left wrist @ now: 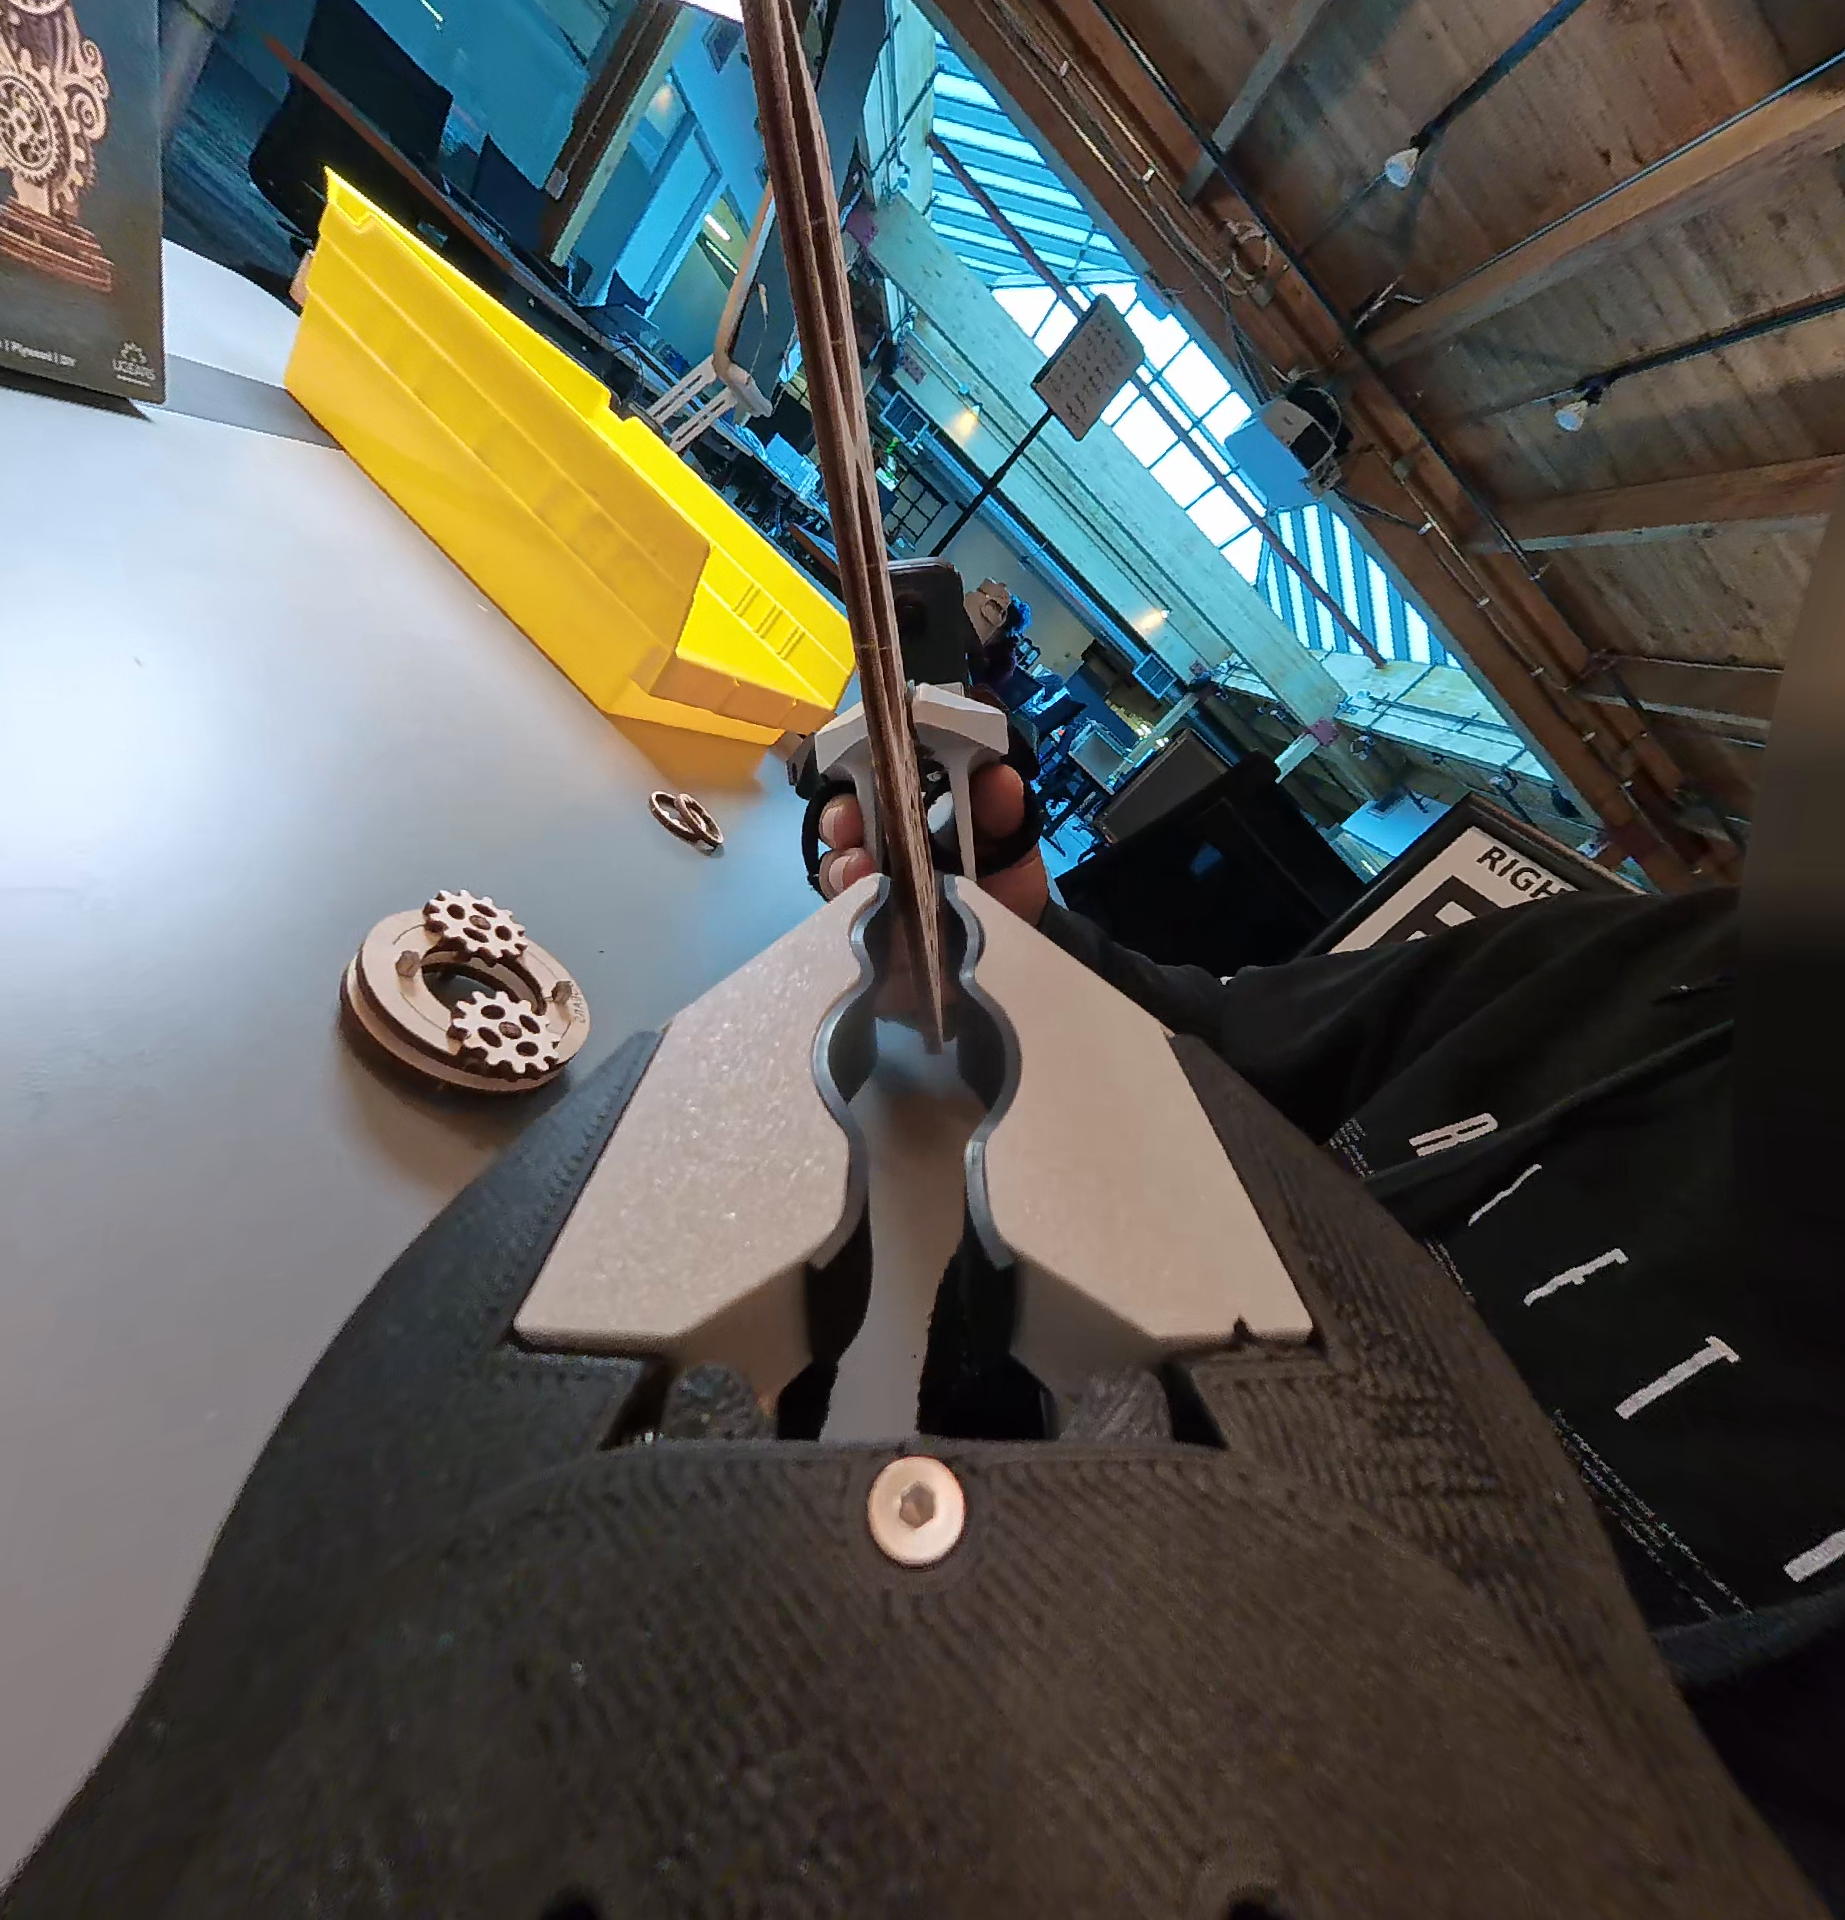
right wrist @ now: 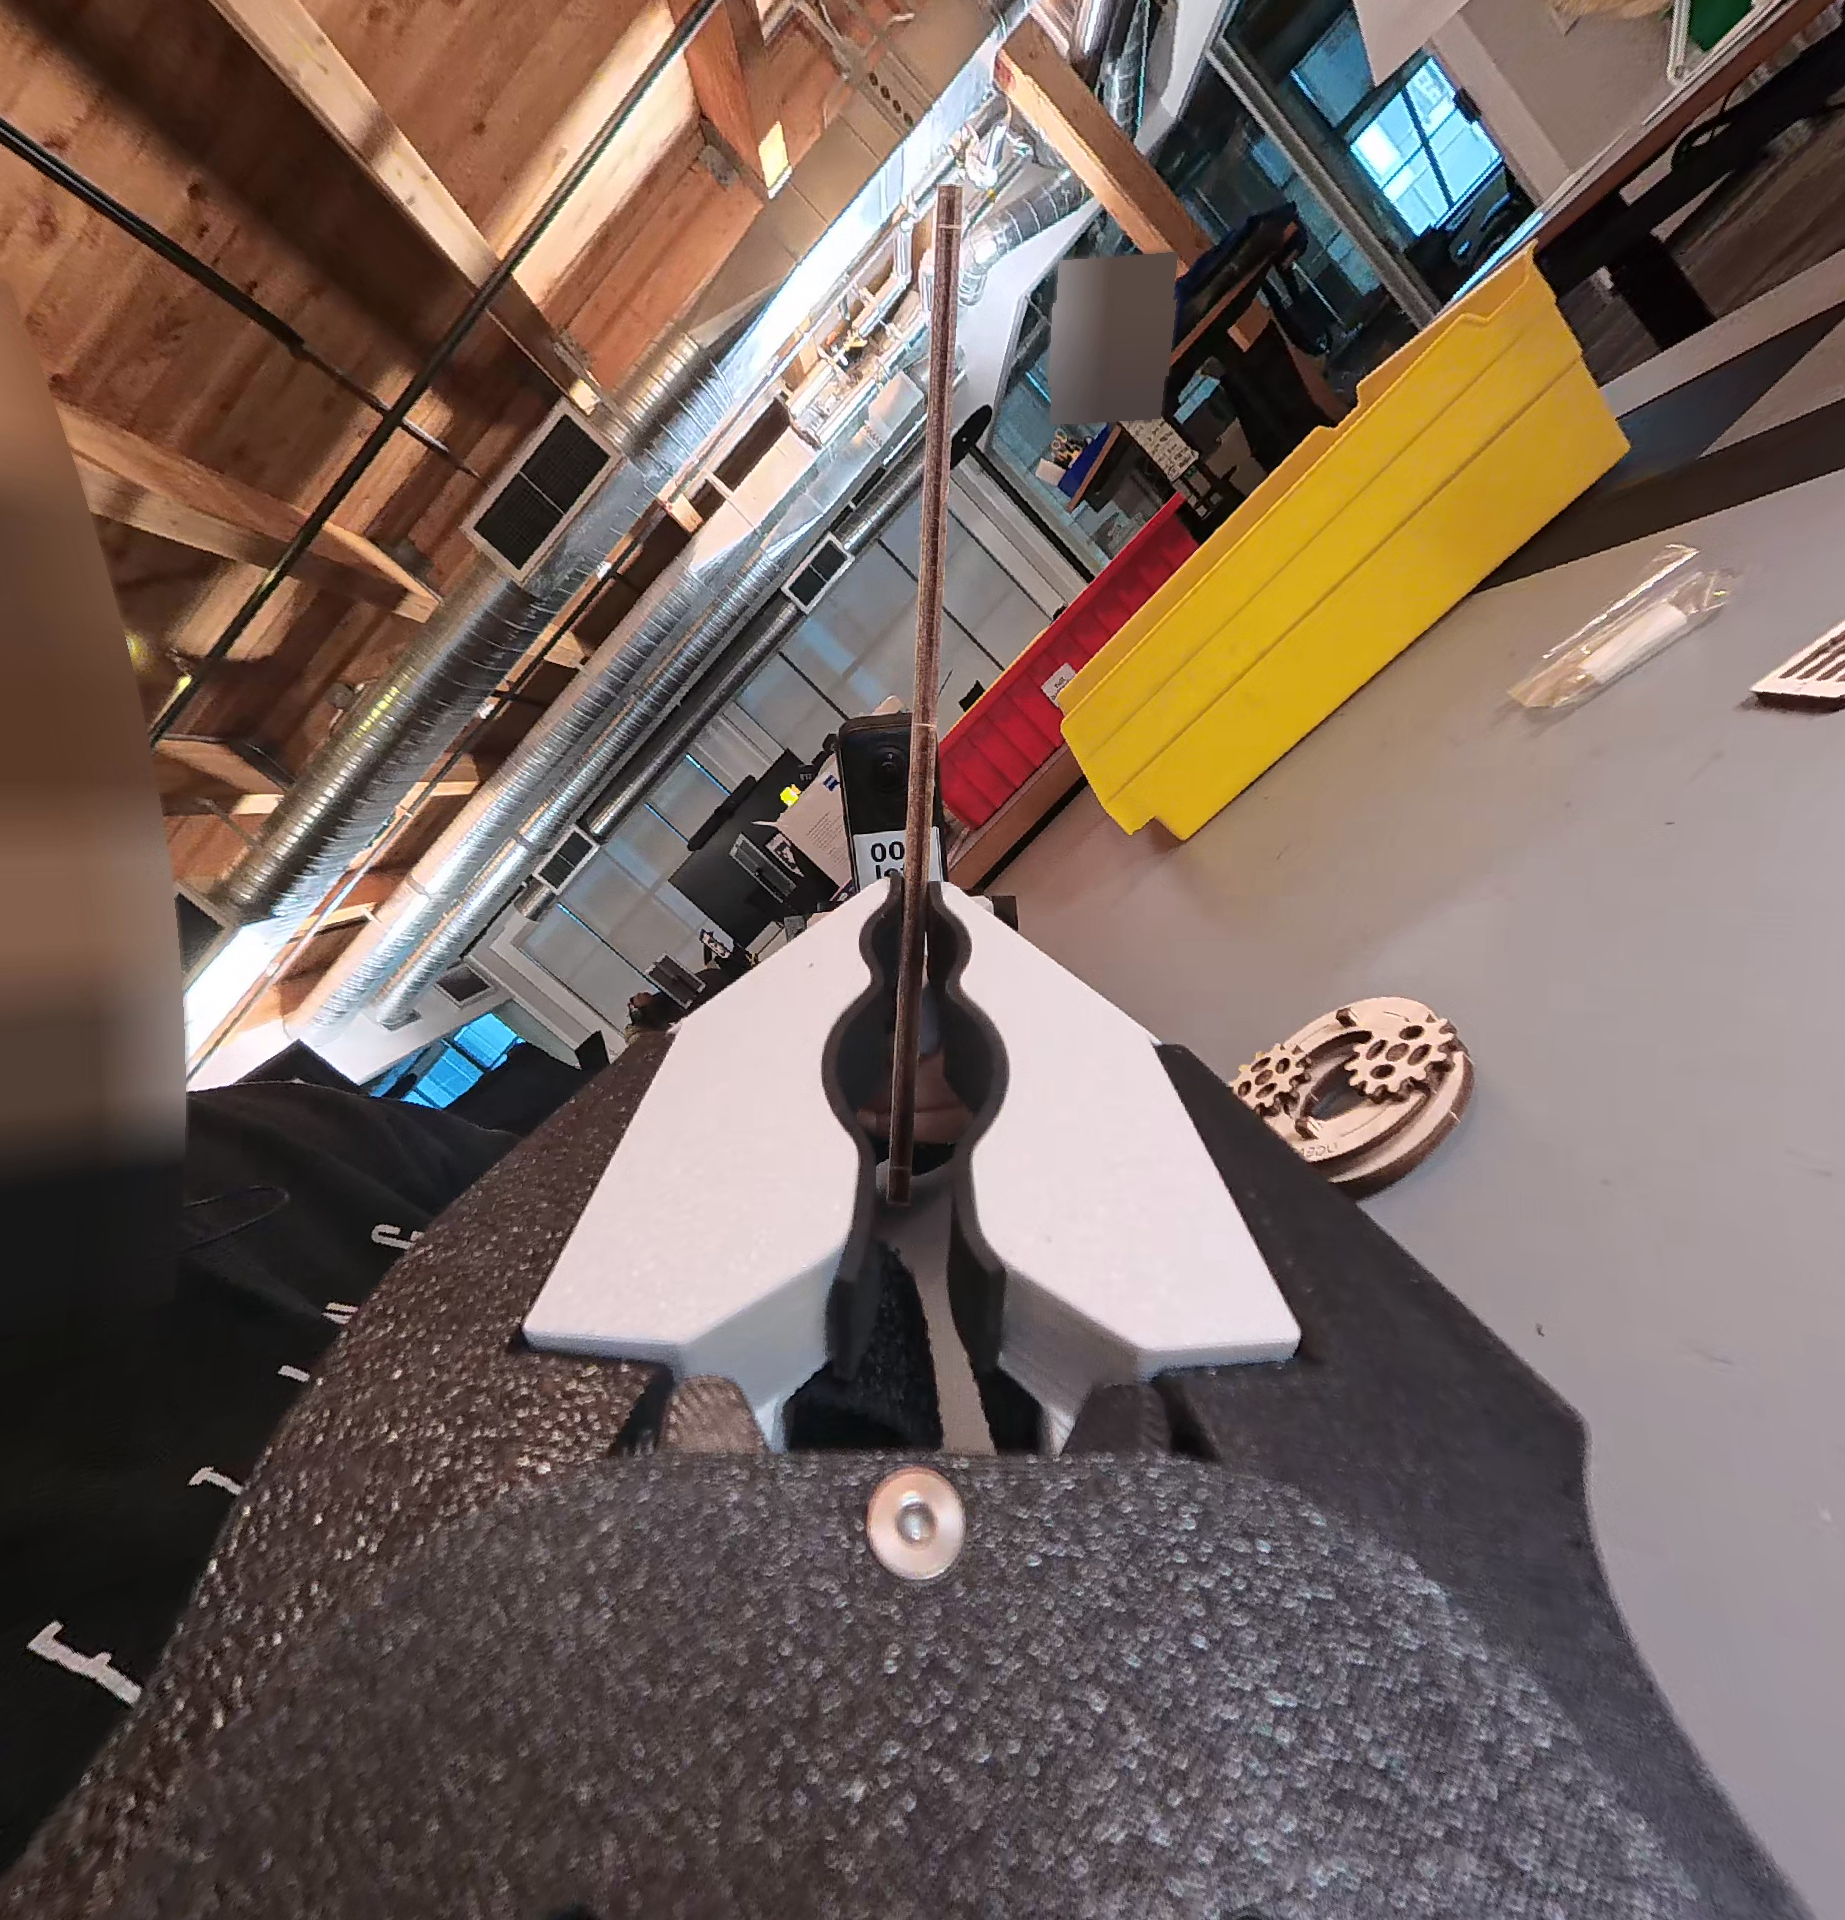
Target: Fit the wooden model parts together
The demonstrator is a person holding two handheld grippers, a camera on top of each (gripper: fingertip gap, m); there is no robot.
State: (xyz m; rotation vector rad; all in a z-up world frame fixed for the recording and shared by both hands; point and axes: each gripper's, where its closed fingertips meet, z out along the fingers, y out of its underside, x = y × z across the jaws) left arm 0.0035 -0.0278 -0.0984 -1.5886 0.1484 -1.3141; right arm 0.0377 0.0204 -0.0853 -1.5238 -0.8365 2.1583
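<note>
Thin plywood sheet (left wrist: 864, 540) seen edge-on, held up off grey table (left wrist: 170, 727). Judged light and stiff along its face, but brittle at laser-cut edges; best gripped near edge on solid stock, not on cut-outs.

Left gripper (left wrist: 913, 914) clamped on sheet's near edge; sheet runs up and away between jaws. Right gripper (right wrist: 913, 904) likewise closed on sheet from opposite side.

Round gear subassembly (left wrist: 459, 987) lies flat on table, well apart from both grippers. Yellow bin (left wrist: 523, 488) stands beyond.
</note>
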